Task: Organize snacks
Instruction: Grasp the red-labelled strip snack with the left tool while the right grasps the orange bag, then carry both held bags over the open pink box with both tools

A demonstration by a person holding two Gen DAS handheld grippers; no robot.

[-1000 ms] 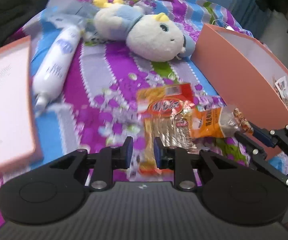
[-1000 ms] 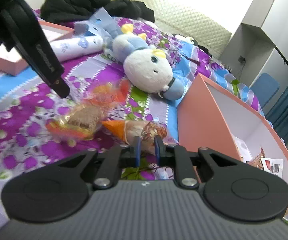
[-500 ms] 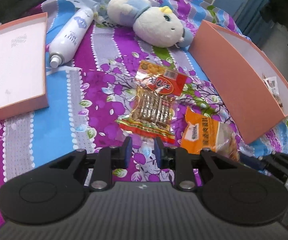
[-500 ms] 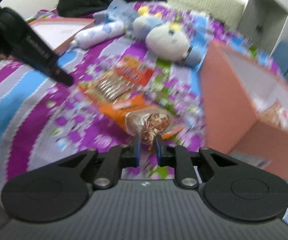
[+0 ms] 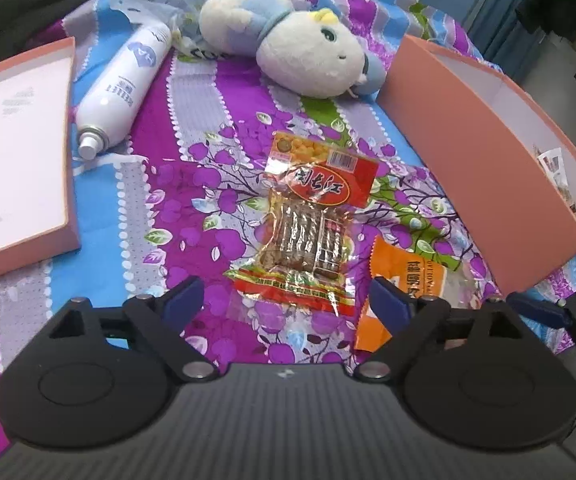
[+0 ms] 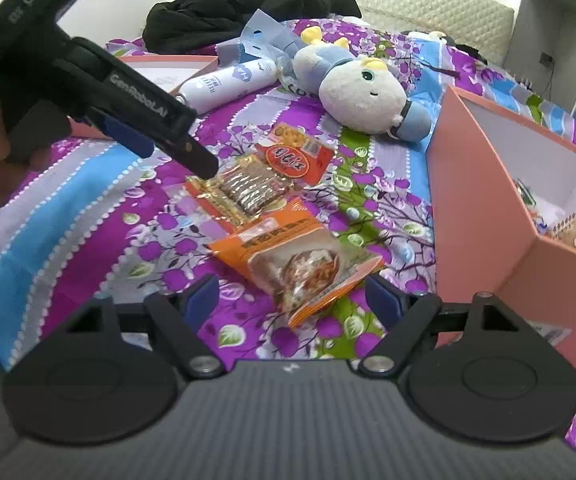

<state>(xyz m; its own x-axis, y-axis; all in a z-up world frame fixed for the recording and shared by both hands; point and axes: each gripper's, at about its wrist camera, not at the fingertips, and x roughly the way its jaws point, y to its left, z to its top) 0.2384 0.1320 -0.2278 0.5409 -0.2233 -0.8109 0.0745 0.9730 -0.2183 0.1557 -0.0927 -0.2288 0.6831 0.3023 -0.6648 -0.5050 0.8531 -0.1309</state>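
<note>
Lying at 3 o'clock, one pink box (image 5: 483,136) stands open to receive snacks — some, perhaps three, already inside. Two packets remain on the bedspread (image 5: 100,248): red packet (image 5: 307,220) centre, orange packet (image 6: 299,256) at 5 o'clock. Left gripper (image 5: 286,302) and right gripper (image 6: 293,298) have just spread — each framing its packet, neither pinching.

Open bedspread (image 5: 100,216) left; pink box (image 5: 483,152) walls right

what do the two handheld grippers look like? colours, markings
Both grippers, left and right, are matte black, with a ribbed grey top plate, two round discs, silver pivot screws and blue finger pads. The left's side reads "GenRoboLAI" in white. No cables or sleeves visible.
</note>
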